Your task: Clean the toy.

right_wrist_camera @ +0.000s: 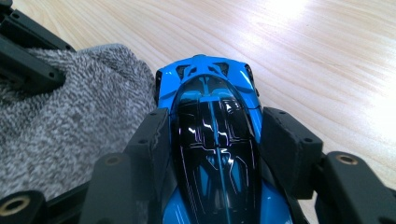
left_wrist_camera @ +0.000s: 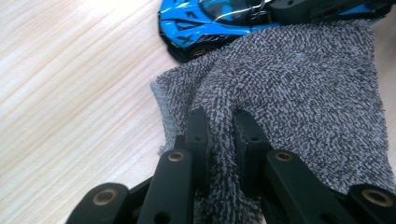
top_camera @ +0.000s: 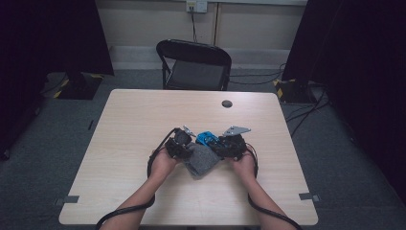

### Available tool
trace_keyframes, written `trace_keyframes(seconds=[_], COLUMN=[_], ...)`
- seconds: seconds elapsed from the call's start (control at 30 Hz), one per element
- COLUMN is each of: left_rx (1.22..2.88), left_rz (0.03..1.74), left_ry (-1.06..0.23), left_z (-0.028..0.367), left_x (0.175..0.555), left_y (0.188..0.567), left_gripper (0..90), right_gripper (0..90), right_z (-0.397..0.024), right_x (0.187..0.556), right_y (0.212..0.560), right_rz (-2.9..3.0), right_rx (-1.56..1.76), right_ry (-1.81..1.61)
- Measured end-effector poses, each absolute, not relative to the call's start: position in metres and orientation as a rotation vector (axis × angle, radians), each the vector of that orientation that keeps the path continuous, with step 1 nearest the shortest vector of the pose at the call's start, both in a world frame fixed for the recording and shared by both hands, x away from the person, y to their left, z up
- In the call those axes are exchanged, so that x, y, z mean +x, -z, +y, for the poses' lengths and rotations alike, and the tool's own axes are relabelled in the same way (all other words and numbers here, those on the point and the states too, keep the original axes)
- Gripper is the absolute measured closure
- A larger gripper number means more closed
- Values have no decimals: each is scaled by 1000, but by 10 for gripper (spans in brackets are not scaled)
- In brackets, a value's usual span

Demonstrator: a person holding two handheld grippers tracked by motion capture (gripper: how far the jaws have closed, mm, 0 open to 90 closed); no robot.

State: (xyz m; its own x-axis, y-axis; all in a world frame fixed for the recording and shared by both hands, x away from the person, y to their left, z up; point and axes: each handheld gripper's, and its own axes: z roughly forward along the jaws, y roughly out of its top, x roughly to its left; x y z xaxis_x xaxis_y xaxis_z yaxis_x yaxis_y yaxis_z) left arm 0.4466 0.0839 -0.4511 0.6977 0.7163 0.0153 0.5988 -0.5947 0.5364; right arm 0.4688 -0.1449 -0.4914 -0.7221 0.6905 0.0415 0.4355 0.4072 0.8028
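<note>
Black jaws of the left gripper [left_wrist_camera: 219, 126] are clenched on a fold of grey towel [left_wrist_camera: 299, 93], seemingly to wipe the blue toy car [right_wrist_camera: 212, 140] at its twelve o'clock, which the right gripper [right_wrist_camera: 212, 140] grasps by both sides to steady it near the table's [top_camera: 143, 115] centre.

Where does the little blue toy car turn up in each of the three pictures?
High view: toy car at table centre, between the two hand-held grippers.
Left gripper view: toy car along the top edge, above the grey cloth.
Right gripper view: toy car centre, between the jaws.
Shared landmark: the grey cloth touching the car.
</note>
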Motion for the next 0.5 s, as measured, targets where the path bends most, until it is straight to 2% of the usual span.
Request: trace_keyframes(seconds=[0.5], left_rx=[2391], left_rz=[1078], left_ry=[-319], left_z=[100], left_x=[458], left_y=[452], left_gripper=[784], right_gripper=[429], right_z=[-145], right_x=[469], right_y=[492], right_rz=[2369], right_rx=[979], right_ry=[-1222])
